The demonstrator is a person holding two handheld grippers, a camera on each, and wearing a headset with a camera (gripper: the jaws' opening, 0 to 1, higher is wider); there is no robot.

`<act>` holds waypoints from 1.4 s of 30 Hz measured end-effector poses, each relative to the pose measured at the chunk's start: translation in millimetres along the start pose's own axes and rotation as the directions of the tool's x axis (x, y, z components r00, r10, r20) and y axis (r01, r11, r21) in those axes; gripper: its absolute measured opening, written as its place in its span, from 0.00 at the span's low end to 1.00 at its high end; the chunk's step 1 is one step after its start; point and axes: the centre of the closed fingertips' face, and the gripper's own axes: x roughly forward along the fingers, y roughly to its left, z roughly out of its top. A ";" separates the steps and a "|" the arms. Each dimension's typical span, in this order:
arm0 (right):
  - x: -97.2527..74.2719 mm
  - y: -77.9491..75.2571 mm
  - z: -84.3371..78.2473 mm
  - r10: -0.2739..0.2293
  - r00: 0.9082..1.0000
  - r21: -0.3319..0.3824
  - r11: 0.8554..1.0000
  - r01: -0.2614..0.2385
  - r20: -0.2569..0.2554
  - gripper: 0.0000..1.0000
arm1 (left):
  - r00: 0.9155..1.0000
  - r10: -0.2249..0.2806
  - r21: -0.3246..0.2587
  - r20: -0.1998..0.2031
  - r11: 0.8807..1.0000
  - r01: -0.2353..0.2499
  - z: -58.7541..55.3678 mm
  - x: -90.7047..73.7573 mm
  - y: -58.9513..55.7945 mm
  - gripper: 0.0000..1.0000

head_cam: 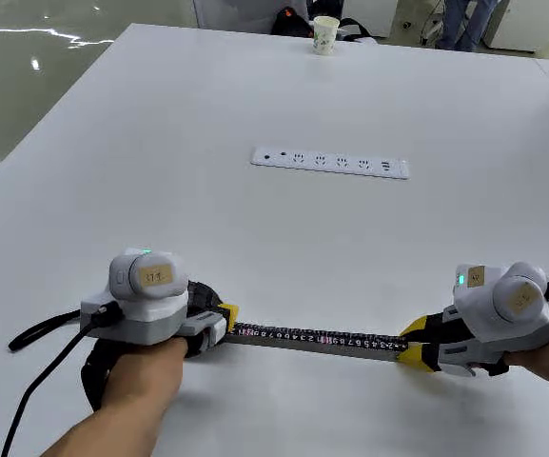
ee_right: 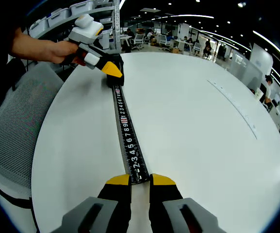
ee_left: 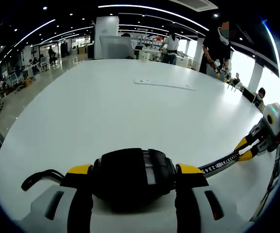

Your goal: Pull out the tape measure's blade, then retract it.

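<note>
1 flat numbered blade (head_cam: 312, 338), rounded black case (ee_left: 132, 177)

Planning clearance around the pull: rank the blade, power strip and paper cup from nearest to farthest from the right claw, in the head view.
1. Blade: end pinched in the right claw, running left to the case.
2. Power strip: middle of the table, ahead and left.
3. Paper cup: near its far edge.

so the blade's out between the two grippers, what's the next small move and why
Probably ease the right gripper back toward the left gripper, letting the blade feed in. The blade already spans the gap, its end pinched by the right gripper, while the left grips the tape measure's case, so pulling out looks done.
</note>
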 end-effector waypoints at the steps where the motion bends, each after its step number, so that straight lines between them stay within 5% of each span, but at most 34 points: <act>1: 0.0 0.0 -0.3 0.000 1.000 -0.001 1.000 0.000 0.000 0.10 | 1.000 0.000 0.000 -0.001 1.000 0.000 0.0 -0.1 0.0 0.65; 18: -0.3 1.6 -0.4 0.005 1.000 -0.018 1.000 -0.005 -0.013 0.09 | 1.000 0.001 0.008 -0.028 1.000 -0.001 -2.0 -1.0 0.8 0.62; 23: -0.4 0.5 -0.7 0.006 1.000 -0.014 1.000 -0.006 -0.014 0.08 | 1.000 0.014 0.023 -0.001 1.000 -0.014 -1.2 -2.1 1.1 0.60; 42: -0.6 1.5 -1.0 0.012 1.000 -0.002 1.000 -0.012 -0.019 0.09 | 1.000 -0.002 0.036 -0.010 0.999 0.002 -1.2 -1.4 0.3 0.59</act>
